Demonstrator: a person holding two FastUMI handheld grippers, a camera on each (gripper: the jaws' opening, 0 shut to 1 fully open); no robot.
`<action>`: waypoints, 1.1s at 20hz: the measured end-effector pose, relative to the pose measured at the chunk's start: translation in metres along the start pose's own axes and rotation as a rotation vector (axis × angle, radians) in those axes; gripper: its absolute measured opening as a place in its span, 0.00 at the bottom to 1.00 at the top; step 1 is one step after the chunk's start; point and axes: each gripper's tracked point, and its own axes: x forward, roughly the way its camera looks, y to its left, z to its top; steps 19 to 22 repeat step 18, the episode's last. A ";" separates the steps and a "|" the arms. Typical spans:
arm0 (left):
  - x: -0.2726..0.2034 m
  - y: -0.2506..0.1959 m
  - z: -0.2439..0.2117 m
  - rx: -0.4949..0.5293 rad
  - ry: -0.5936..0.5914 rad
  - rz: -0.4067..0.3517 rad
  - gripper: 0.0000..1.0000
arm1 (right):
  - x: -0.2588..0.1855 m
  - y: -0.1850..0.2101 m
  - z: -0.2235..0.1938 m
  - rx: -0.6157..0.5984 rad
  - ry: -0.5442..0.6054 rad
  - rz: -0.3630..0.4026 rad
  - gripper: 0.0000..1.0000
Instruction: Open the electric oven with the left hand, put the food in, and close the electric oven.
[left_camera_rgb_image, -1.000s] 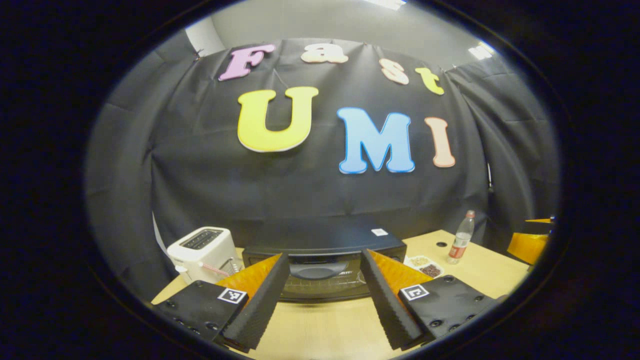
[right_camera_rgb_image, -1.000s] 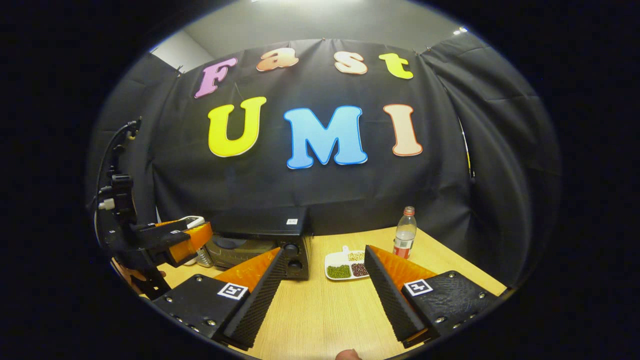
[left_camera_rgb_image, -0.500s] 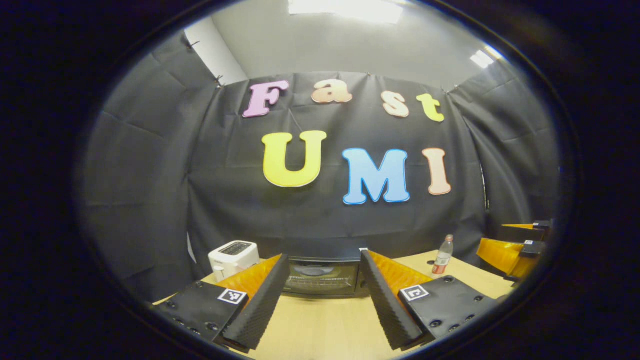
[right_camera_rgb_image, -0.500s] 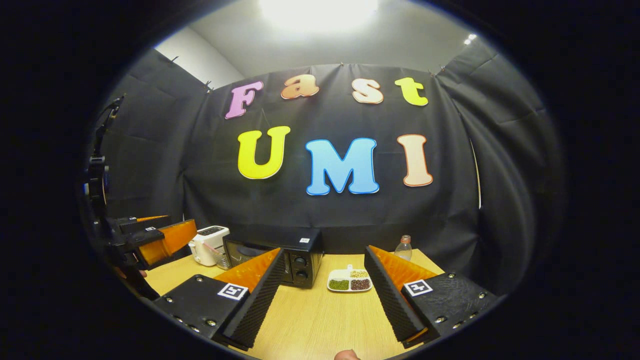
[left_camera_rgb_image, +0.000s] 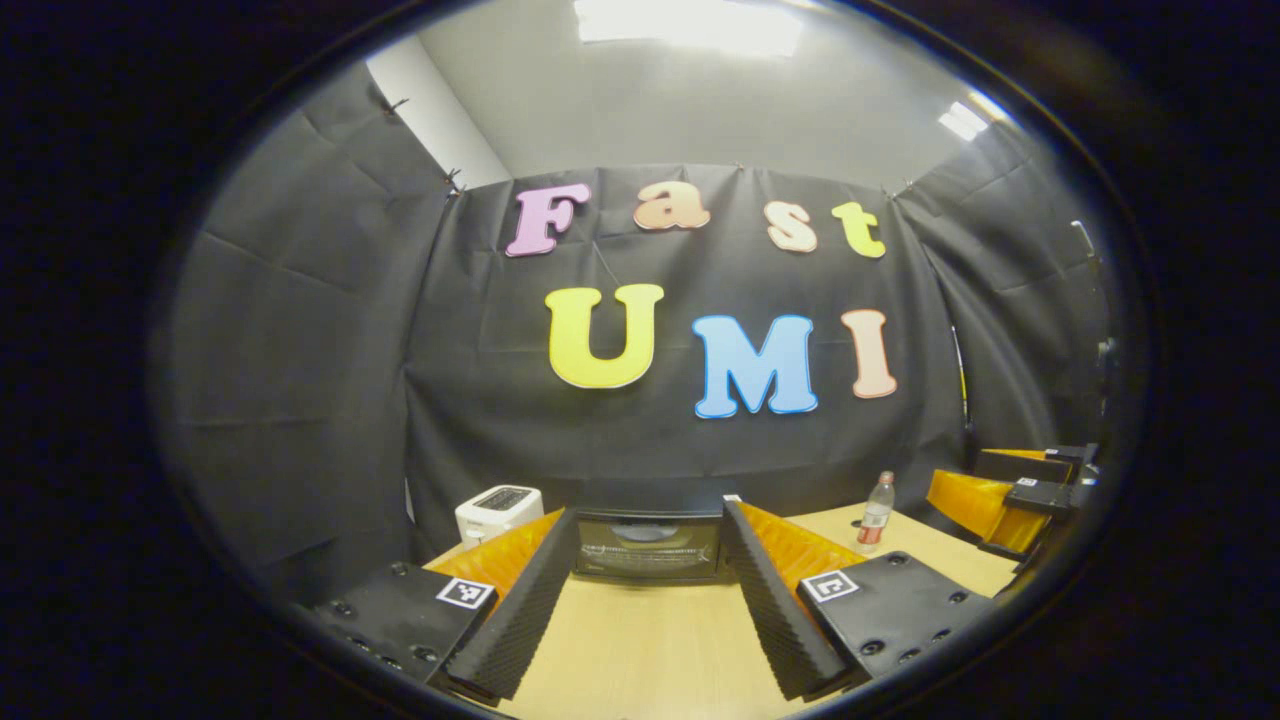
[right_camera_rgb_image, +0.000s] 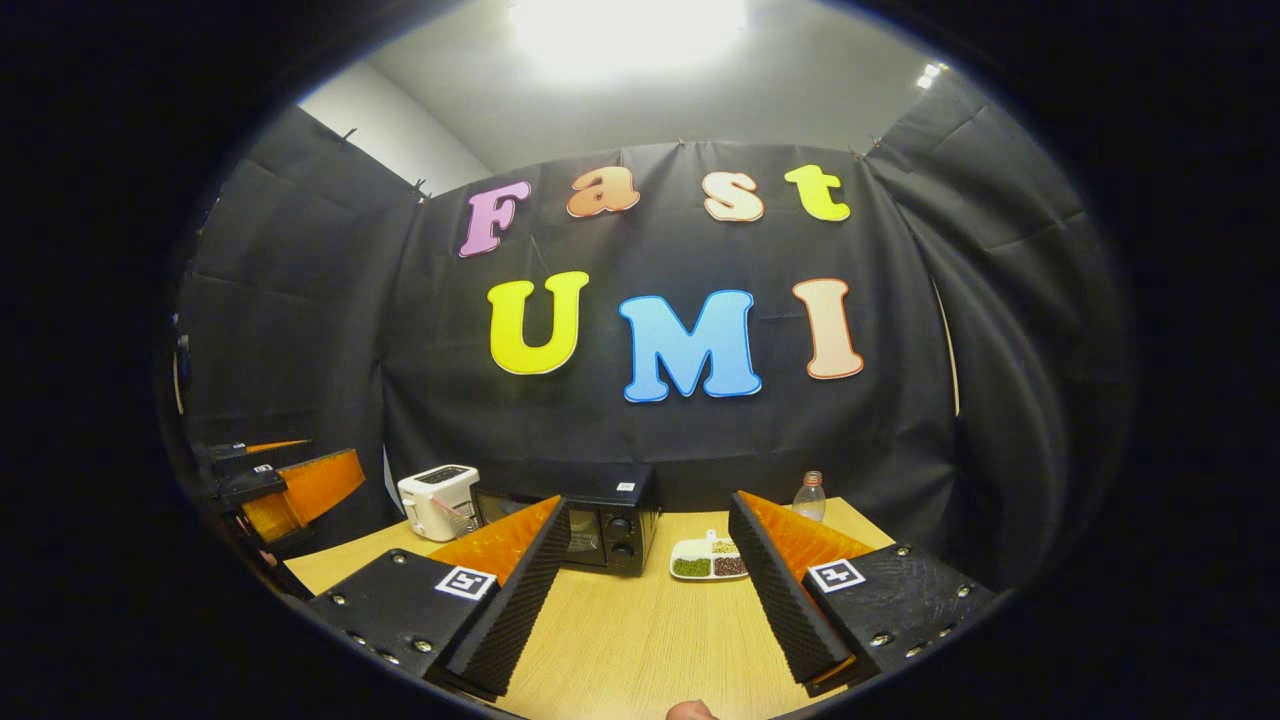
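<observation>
Both grippers spread wide, empty, well short of oven.

Left gripper (left_camera_rgb_image: 648, 605) aimed at oven (left_camera_rgb_image: 647, 545) at table's (left_camera_rgb_image: 640, 650) far edge, door shut. Judged rigid, hinged; best gripped at door's top edge. Food tray (right_camera_rgb_image: 710, 564) just beside oven; right gripper (right_camera_rgb_image: 650, 600).

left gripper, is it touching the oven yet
Apart. The left gripper view shows the open left gripper held back, with bare table between its fingertips and the oven farther off.

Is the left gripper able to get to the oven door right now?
Probably yes. The left gripper is open and faces the oven squarely, with bare table between them; it just has to move closer.
</observation>
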 end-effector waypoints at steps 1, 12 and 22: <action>-0.002 0.005 0.001 0.000 -0.002 0.002 0.99 | 0.000 0.002 0.003 -0.004 -0.014 -0.006 0.98; -0.013 0.034 0.006 -0.015 -0.003 0.006 0.96 | -0.007 0.022 0.020 -0.008 -0.064 -0.014 0.98; -0.007 0.034 0.006 -0.003 -0.002 -0.002 0.96 | -0.005 0.032 0.018 0.009 -0.047 -0.002 0.98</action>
